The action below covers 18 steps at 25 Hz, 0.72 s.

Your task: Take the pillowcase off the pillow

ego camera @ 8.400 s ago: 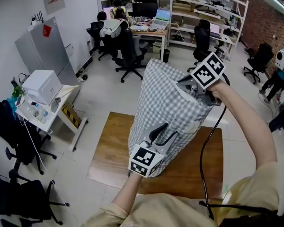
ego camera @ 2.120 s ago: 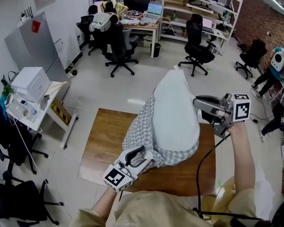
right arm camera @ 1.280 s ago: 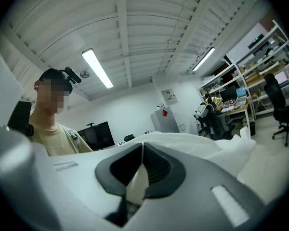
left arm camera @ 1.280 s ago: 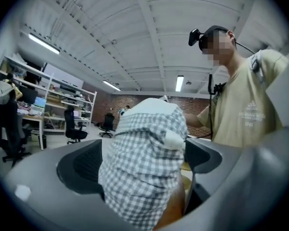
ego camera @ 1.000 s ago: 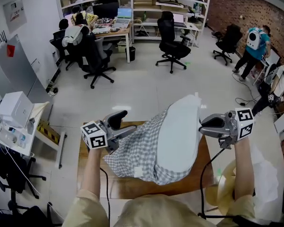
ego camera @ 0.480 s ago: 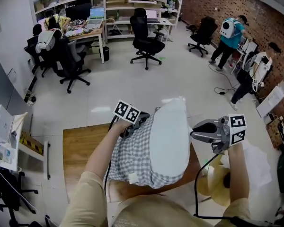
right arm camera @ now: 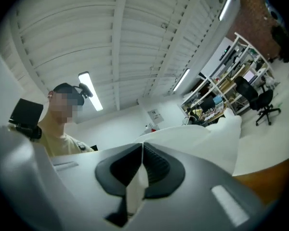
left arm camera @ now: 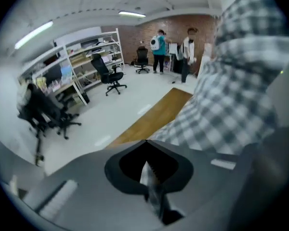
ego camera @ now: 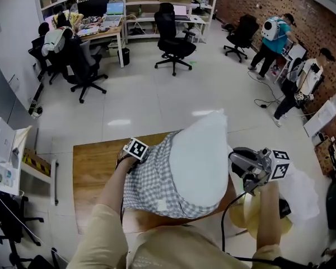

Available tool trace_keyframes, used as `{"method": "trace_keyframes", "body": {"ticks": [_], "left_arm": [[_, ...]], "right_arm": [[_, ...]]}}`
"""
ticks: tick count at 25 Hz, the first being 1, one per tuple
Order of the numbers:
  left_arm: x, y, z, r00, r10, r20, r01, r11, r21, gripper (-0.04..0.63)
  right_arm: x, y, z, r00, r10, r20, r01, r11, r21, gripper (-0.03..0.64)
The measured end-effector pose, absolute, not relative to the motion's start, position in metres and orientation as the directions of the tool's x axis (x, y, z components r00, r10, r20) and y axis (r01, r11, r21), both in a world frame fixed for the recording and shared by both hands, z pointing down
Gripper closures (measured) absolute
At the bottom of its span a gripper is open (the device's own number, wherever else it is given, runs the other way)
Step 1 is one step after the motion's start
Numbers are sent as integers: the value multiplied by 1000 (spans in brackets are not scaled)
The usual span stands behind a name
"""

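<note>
Checked pillowcase [ego camera: 148, 178], tag [ego camera: 163, 205] maybe blank | L gripper [left arm camera: 146, 166] clamps it | R gripper [right arm camera: 141, 170] clamps pillow [ego camera: 199, 156]

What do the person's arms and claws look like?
The left claw and right claw are grey with black ridged pads. Each carries a white cube printed with black squares: the left cube and the right cube. A black cable trails from the right one. The person wears a beige shirt.
</note>
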<state>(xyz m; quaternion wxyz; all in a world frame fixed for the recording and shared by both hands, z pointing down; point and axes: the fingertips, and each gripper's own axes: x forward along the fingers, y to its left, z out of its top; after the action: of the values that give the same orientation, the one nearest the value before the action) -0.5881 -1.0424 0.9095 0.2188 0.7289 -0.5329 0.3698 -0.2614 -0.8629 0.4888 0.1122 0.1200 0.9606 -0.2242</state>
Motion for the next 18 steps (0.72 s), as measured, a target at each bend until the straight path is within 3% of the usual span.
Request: {"method": "trace_keyframes", "body": {"ticks": [2,5,6,8,10,13,18], "left_arm": [[-577,-1022,874,315,-687,655,-939,-326,110,585],[-550,-991,755,481,-796,367,-869,-379,318,438],[-537,-972,713,525,-811,259,-834,-428,349,380],[-502,-921,631,608,-793,40,-756,-563,334,182],[-455,-868,568,667,-740,-88,-706,-666,241,179],[-391,-823,538,673,-735,-87,-725,-678,118,191],[-342,-834,501,560,-827,-48,-827,-562,24,328]], "right_arm": [[-263,-881,479,-956,120,-269,233,866,-443,609],[-267,-927,454,-963,48,-266,185,835,-519,609],[-269,-939,446,-961,44,-272,184,837,-515,609],[-273,-957,433,-962,59,-267,182,868,-461,609],[-278,-971,425,-966,71,-249,176,885,-431,609],[-290,-981,413,-967,101,-232,192,891,-412,609],[-319,-1017,387,-973,57,-225,155,882,-445,609]]}}
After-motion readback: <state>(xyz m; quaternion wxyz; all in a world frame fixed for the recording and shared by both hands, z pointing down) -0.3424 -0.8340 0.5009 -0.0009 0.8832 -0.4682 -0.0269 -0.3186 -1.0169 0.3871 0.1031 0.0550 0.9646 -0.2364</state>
